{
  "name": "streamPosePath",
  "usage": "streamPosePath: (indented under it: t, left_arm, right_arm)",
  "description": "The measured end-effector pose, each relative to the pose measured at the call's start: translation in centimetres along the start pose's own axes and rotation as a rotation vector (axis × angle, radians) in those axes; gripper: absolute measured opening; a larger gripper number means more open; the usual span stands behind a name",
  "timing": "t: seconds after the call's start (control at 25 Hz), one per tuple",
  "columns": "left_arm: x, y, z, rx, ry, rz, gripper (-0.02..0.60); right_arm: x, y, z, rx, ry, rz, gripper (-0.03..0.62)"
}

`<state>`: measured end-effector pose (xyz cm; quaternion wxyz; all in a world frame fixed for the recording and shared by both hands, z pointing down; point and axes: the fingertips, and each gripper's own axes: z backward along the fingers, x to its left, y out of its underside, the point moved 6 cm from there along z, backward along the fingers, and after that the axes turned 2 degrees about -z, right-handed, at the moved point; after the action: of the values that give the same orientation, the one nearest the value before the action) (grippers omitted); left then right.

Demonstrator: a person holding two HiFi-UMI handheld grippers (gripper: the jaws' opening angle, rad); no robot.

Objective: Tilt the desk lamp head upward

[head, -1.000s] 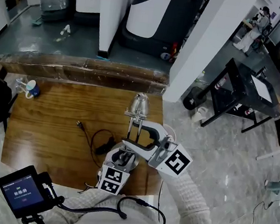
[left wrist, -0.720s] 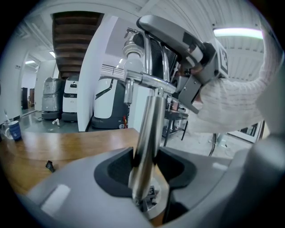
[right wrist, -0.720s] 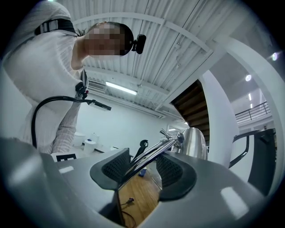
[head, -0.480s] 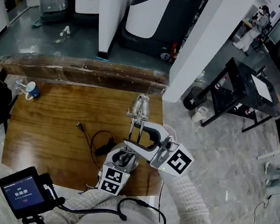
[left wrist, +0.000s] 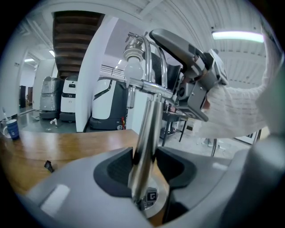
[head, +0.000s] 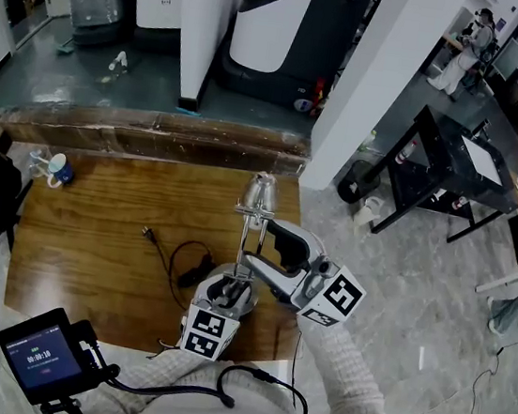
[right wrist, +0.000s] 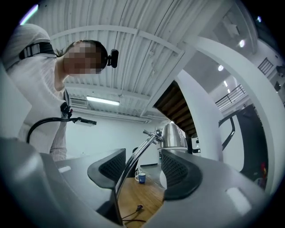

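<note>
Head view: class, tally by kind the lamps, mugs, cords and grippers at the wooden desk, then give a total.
Lamp: 1
Mug: 1
Cord: 1
Grippers: 2, the left gripper and the right gripper
Total: 5

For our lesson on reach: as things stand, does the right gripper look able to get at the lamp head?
Probably yes. The right gripper has just been opening its jaws; they stand apart with only the lamp's arm between them, and the lamp head sits beyond, unobstructed.
</note>
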<state>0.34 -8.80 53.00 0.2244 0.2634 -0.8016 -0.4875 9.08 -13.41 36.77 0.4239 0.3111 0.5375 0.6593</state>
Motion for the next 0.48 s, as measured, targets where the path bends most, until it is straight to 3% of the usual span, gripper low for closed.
streamPosePath:
  t: [0.12,0.32,0.48]
  left_arm:
    - [-0.1,0.5,0.2,-0.01,0.007,0.01,0.155]
    - [0.0,-0.2,2.4,-0.039,0.024,0.016,0.153]
    - [-0.1,-0.6,4.5,-0.083,0.028,0.026,0.143]
  right_arm:
    - [0.2,0.3,2.0,-0.044,0.108,-0.028,0.234]
    - [2.7,0.8,5.6,-0.131,0.348,-0.06,0.151]
    - [5.8,2.3,7.4,-0.074,0.512,-0.026,0.069]
